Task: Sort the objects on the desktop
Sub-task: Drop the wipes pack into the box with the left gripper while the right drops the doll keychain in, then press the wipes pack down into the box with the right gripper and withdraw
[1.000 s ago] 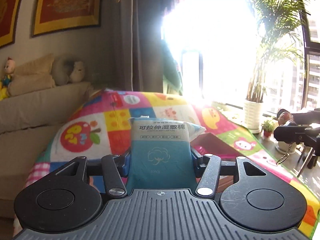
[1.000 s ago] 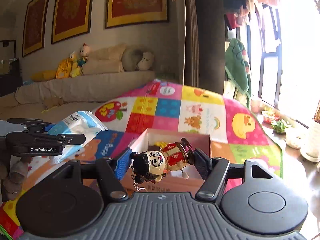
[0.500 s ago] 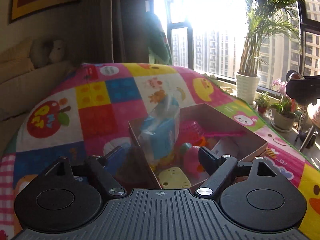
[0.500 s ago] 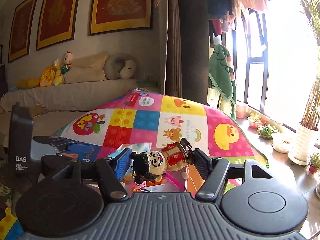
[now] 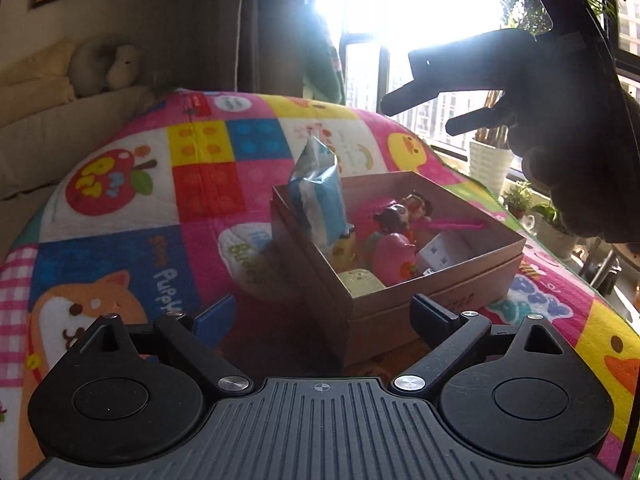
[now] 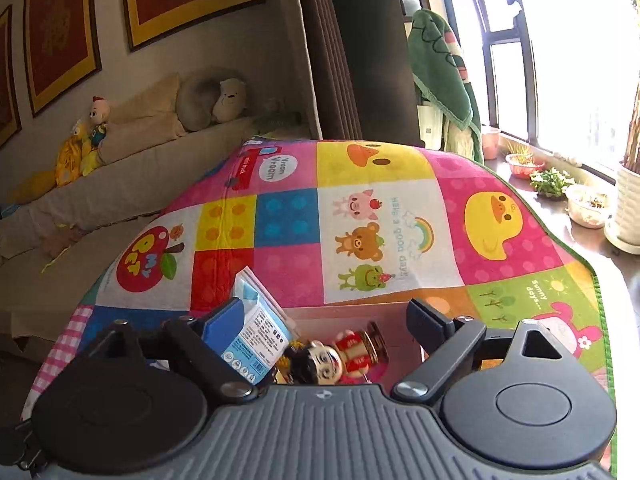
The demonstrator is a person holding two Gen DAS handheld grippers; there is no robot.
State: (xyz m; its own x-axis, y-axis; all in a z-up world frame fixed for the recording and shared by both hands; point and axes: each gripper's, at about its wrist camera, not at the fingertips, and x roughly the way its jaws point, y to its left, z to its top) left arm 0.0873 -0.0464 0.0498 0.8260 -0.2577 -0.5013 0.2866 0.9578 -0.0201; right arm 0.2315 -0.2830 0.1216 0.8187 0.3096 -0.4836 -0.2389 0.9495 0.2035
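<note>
An open cardboard box point(image 5: 384, 312) sits on a colourful patchwork mat point(image 5: 120, 248). Inside it a blue-and-white packet point(image 5: 320, 200) stands on end in the left corner, beside a big-headed doll point(image 5: 404, 212), a pink toy point(image 5: 394, 258) and a pale yellow toy point(image 5: 362, 280). My left gripper point(image 5: 324, 316) is in front of the box, its jaws opening with nothing between them. My right gripper point(image 6: 326, 320) hovers over the box point(image 6: 348, 312), jaws opening. The doll point(image 6: 332, 356) lies loose below them beside the packet point(image 6: 256, 336). From the left wrist it shows as a dark shape point(image 5: 416, 116) above the box.
A beige sofa point(image 6: 120, 184) with plush toys point(image 6: 88, 136) runs behind the mat on the left. Potted plants point(image 6: 552, 180) and a white planter point(image 6: 628, 204) line the windowsill on the right. The mat's green edge point(image 6: 600, 300) drops off at the right.
The left gripper let go of the packet, which now stands in the box, and sank lower. The right gripper swung over the box and released the doll into it.
</note>
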